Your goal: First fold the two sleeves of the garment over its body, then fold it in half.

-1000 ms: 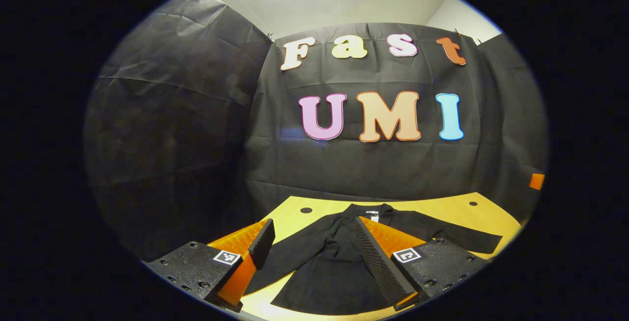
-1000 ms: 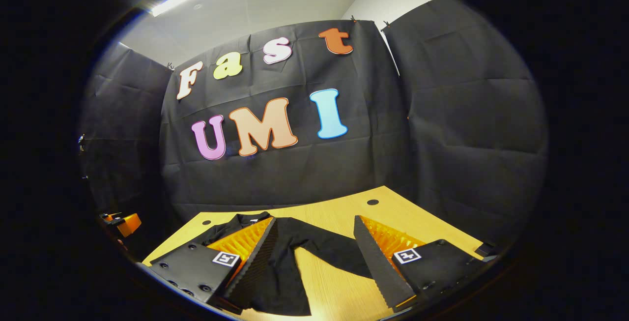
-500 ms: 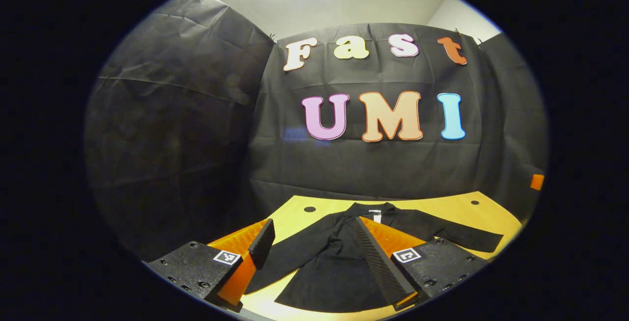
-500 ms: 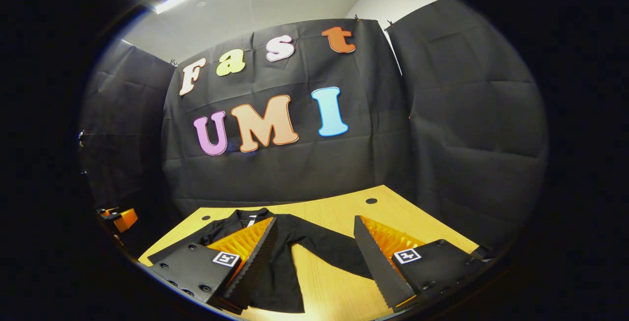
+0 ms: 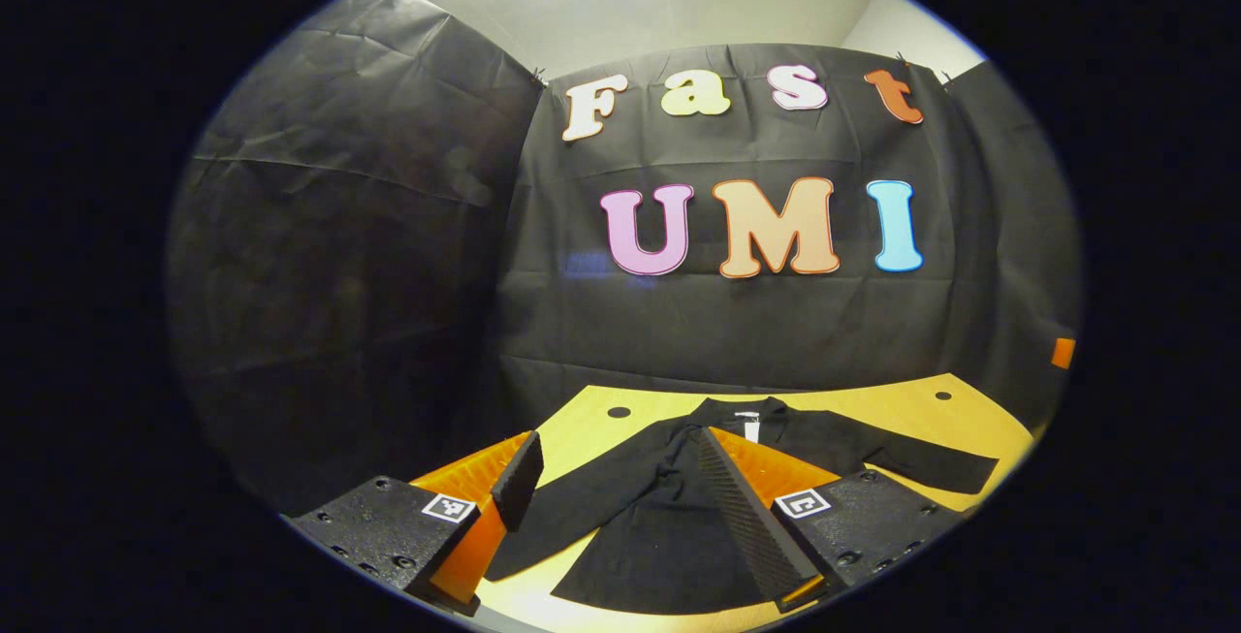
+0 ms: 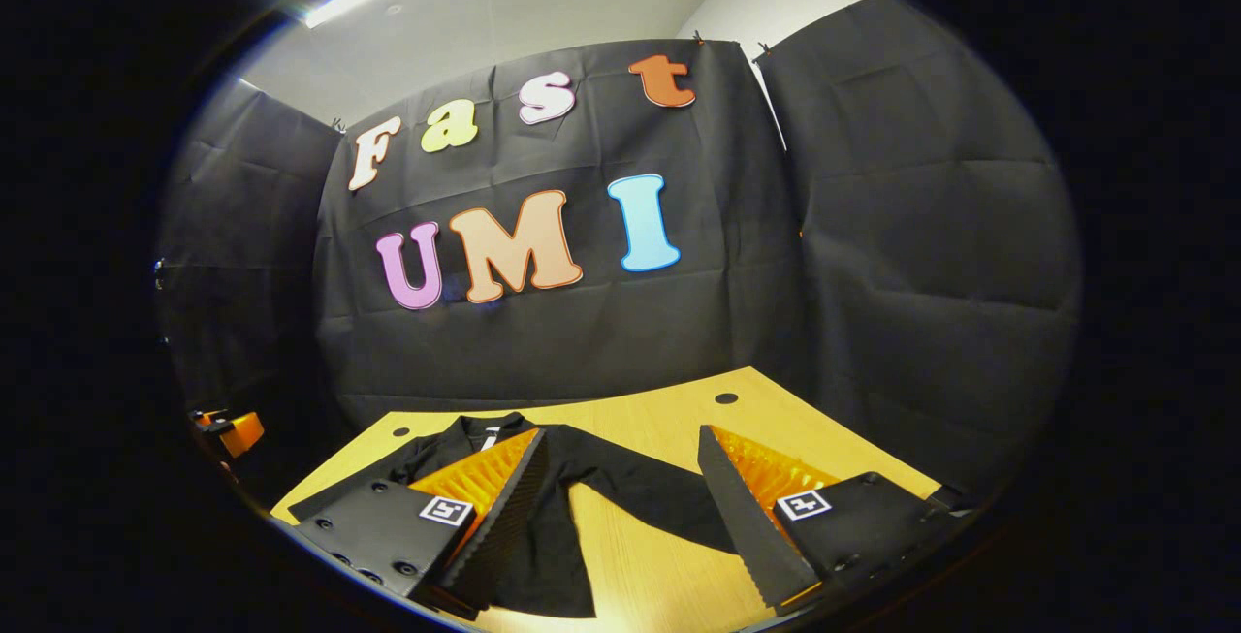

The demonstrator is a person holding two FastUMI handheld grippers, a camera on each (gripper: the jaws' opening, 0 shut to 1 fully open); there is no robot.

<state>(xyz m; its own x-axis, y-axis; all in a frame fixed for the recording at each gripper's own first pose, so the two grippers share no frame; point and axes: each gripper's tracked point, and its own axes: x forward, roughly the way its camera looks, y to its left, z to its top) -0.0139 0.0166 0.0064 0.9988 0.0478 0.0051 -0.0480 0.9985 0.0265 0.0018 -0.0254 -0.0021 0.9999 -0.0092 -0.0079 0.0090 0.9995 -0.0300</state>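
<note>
A light wooden table [image 5: 902, 402] with small dark holes [image 5: 619, 412] stands before black cloth walls [image 6: 921, 226].

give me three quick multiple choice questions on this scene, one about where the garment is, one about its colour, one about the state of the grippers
1. Where does the garment lie?
A. spread on the wooden table
B. hung on the booth wall
C. on the floor

2. What colour is the garment?
A. white
B. black
C. red

3. How do the left gripper and right gripper stand?
A. both shut on a sleeve
B. one open, one shut
C. both open, holding nothing

Answers:
1 A: it lies flat on the tabletop with both sleeves spread outward.
2 B: the fabric is black against the yellow wood.
3 C: each gripper's fingers stand wide apart, and no cloth is pinched between them.
</note>
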